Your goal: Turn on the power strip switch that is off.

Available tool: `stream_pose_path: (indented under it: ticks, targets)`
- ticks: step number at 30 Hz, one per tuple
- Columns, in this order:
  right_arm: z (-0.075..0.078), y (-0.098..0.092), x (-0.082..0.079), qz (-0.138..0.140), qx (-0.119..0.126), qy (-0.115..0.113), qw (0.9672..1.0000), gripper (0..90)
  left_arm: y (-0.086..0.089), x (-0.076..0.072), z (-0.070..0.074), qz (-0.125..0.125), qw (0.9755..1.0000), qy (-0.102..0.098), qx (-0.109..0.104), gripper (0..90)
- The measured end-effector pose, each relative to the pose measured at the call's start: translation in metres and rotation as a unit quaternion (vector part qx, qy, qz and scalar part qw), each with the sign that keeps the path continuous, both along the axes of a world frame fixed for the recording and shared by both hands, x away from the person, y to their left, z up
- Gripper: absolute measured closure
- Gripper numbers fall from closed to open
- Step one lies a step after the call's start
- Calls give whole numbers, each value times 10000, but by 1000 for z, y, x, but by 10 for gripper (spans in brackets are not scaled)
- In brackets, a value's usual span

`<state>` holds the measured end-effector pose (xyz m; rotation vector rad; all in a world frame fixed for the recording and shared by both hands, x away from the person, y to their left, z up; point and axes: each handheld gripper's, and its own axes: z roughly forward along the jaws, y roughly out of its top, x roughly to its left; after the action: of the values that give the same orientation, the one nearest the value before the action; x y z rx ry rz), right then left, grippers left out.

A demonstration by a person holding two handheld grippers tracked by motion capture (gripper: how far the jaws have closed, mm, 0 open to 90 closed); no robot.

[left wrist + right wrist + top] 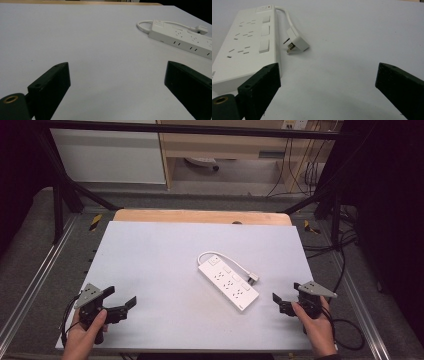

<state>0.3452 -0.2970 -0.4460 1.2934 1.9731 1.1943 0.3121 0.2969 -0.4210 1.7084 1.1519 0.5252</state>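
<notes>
A white power strip (228,282) lies flat near the middle of the pale grey table top (160,265), socket face up. In the high view its long axis runs diagonally, from the far left end, where the switch sits, to the near right end, which points toward the right gripper (286,296). The body is a slim rectangular bar with rows of socket openings along one side of its face and three flat rectangular buttons along the other. A short white cord (220,255) leaves the switch end, loops out and back along the strip's right side, and ends in a white plug (253,279) lying on the table just beside the body. In the right gripper view the plug (296,41) lies on its side with its prongs turned toward the strip (247,45).

Left gripper (121,298): held in the person's left hand (85,330) at the near left edge of the table, jaws spread wide with nothing between them, well apart from the strip (185,38), which the left gripper view shows far to its right.

Right gripper: held in the right hand (315,322) at the near right edge, jaws likewise spread wide and empty, aimed inward, near the strip's near end but clear of it.
</notes>
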Motion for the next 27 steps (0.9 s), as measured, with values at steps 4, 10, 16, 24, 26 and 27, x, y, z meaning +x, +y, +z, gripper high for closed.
stream_pose_path:
  ticks: [4,10,16,24,26,27]
  targets:
    - [0,1,1,17,31,55,10000,57,-1,0,0,-17,10000,30,28,66]
    - [3,3,0,79,46,124,9999,44,-2,0,-1,-29,10000,54,49,66]
    - [12,3,-2,95,224,30,9997,50,-3,0,-1,5,9999,97,29,59]
    - [16,6,-3,239,177,81,9995,42,-4,0,-1,-29,9999,113,84,59]
    - [17,7,-4,285,181,105,9994,38,-4,0,-1,-38,9999,115,78,59]
    - [17,7,-4,285,181,105,9994,38,-4,1,-1,-60,9999,111,93,59]
